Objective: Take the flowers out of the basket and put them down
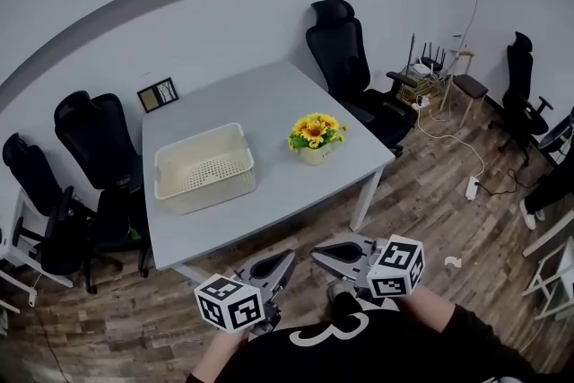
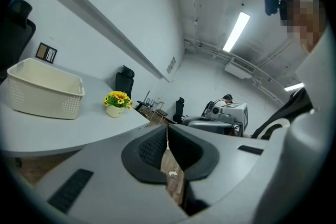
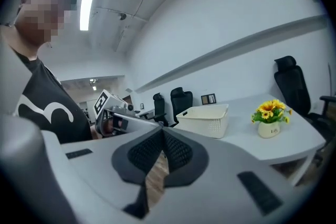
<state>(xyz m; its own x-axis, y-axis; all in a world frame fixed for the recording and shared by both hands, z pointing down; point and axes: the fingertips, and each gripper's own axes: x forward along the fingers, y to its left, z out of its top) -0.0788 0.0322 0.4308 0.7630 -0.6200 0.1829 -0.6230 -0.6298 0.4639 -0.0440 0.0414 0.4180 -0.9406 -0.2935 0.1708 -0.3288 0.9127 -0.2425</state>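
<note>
The flowers (image 1: pixel 316 130) stand in their pot (image 1: pixel 317 155) on the table (image 1: pixel 269 99), beside the basket (image 1: pixel 204 166) and outside it, well apart from the left gripper (image 1: pixel 285 259) and right gripper (image 1: pixel 321 252), both held off the table's near edge with jaws closed on nothing.

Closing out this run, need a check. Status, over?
Left claw, right claw: both shut, empty, short of the table. Flowers out, standing on table beside empty basket. Nothing in the way.
</note>
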